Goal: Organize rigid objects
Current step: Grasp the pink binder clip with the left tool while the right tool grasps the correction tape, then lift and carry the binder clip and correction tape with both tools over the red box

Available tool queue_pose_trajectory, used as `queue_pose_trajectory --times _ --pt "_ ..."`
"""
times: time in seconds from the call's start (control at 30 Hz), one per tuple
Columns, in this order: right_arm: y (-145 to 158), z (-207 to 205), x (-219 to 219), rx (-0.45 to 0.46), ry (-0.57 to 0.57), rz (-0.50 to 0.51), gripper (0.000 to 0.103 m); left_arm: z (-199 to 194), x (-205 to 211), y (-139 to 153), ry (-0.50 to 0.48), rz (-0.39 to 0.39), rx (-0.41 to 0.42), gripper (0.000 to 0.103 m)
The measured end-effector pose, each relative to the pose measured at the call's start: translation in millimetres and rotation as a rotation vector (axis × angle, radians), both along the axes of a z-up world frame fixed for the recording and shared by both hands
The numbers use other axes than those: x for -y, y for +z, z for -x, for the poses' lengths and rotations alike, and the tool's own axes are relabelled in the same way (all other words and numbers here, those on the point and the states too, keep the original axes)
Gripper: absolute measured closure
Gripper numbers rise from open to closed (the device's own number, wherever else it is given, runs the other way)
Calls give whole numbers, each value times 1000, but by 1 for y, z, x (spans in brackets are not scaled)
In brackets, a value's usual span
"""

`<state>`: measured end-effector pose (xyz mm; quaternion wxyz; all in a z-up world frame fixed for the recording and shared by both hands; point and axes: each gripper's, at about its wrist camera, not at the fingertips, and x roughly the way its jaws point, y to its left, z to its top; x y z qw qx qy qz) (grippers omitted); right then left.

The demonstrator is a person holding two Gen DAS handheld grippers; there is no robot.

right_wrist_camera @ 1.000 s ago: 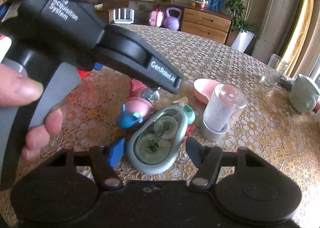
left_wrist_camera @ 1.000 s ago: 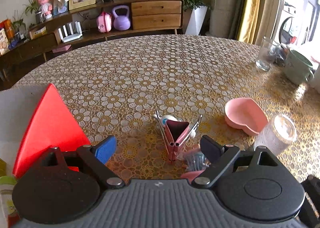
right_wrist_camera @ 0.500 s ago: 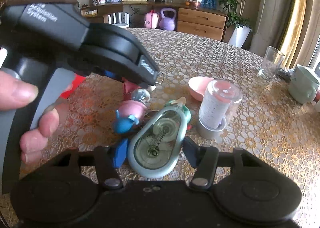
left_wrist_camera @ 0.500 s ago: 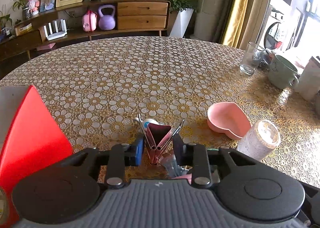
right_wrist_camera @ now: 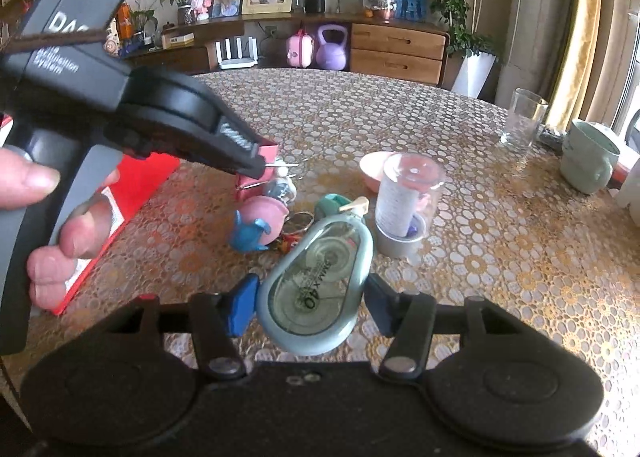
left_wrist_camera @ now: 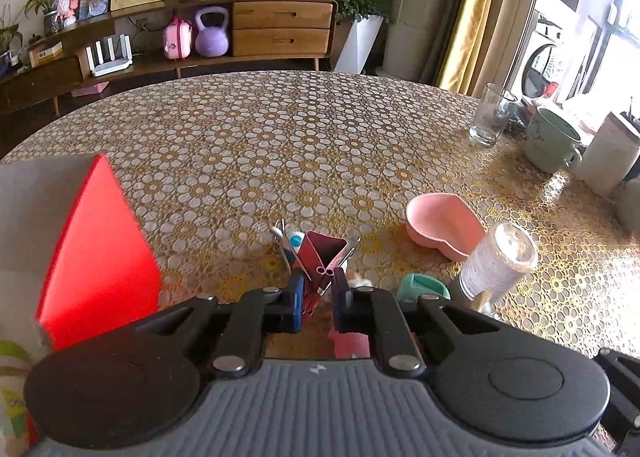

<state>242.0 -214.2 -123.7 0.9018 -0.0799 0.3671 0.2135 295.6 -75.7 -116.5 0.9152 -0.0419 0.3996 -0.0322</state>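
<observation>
The pink binder clip (left_wrist_camera: 320, 253) sits pinched at its spine between the narrowed jaws of the left gripper (left_wrist_camera: 316, 293), just above the flowered table (left_wrist_camera: 280, 137) amid the clutter. The right gripper (right_wrist_camera: 308, 303) has its 2 jaws against a correction tape dispenser (right_wrist_camera: 316, 293). The grasp step looks done; next, I judge, comes lifting the clip clear toward the pink heart dish (left_wrist_camera: 444, 225).

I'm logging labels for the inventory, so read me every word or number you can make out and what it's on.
"40", after blurred letters: correction tape dispenser in the right gripper.
"DA", cut off, over blurred small words: left gripper's handle.
Red box label: too small to read.
White roll print: unreadable.
</observation>
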Motion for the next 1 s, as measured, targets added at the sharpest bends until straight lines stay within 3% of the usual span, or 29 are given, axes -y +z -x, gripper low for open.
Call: queue_pose_trajectory --times 0.33,0.37,0.57,0.77,0.93,1.0 --pt "17 18 16 7 3 -44 46 28 -10 28 3 23 10 97" --pt "19 20 17 7 4 -45 46 31 -11 33 -3 18 19 101" --pt "26 27 18 21 6 -57 46 49 -14 54 -41 8 56 102" --pt "29 32 22 25 17 -73 46 62 -8 55 -87 -32 66 101" --pt "27 33 25 17 21 -75 46 64 4 43 -115 -35 15 89" --pt "27 34 28 18 21 -76 46 62 5 36 -110 -15 2 64"
